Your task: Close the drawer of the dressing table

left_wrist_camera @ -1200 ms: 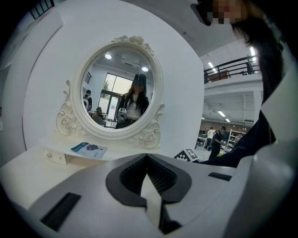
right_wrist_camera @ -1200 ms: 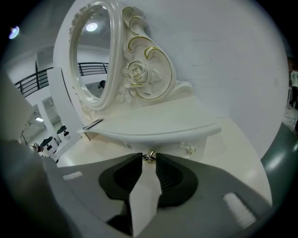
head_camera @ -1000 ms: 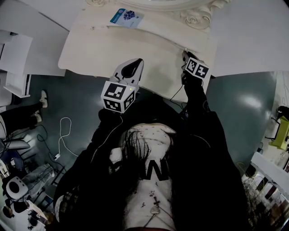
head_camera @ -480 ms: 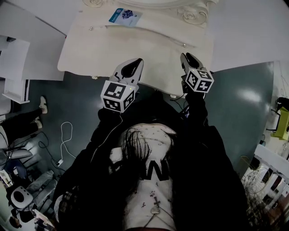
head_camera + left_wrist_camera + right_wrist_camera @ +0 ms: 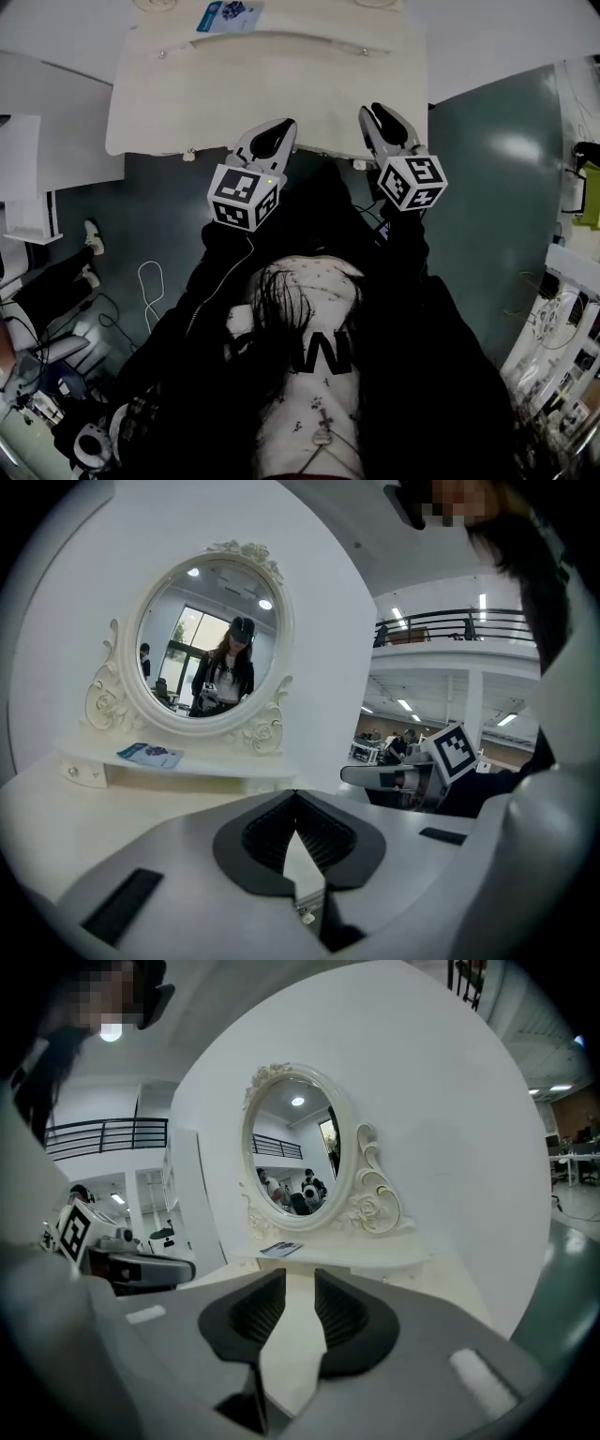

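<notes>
Head view: the left gripper (image 5: 280,127) is being held clenched and empty, the right gripper (image 5: 376,112) slightly parted and empty, both over the dressing table (image 5: 187,103) front edge, where the drawer (image 5: 188,155) knobs are showing.
</notes>
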{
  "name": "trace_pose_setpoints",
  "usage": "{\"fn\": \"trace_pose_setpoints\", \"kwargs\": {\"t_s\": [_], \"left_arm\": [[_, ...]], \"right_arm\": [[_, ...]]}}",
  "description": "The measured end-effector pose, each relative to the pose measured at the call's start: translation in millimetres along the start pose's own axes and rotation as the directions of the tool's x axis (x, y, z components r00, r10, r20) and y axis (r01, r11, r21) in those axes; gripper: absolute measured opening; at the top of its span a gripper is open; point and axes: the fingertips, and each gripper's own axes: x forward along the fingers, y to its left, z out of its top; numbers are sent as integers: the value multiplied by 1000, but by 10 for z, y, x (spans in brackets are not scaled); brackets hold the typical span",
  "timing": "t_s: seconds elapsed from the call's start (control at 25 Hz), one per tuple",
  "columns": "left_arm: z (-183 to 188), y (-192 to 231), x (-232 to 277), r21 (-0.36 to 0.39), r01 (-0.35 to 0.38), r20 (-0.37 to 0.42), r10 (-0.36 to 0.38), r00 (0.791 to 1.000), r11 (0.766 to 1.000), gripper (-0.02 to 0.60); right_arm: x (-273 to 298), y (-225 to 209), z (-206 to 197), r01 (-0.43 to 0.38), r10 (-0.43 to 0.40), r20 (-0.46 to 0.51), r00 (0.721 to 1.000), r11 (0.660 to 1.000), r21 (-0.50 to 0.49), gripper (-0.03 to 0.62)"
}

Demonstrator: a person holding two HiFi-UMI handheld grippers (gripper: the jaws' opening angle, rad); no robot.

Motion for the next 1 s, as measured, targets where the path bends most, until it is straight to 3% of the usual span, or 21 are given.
{"fn": "trace_pose_setpoints", "kwargs": {"t_s": [0.28,0.48,0.68,1.0], "left_arm": [[-141,-359,44,17,93,-23,-92,995,996,0],[-120,-630,76,36,115,-11,-114,993,993,0],[-54,-883,75,53,88,20,-89,996,995,0],[-230,-1551,9,21,-11,61,10,998,1000,0]], "right_arm": [[-373,356,-105,-17,17,14,1000,1000,10,104],[-563,460,-136,-51,51,11,999,999,-4,104],[-792,510,-113,-105,105,17,994,994,-31,103],[-1465,503,-278,-220,221,10,975,974,-50,81]]}}
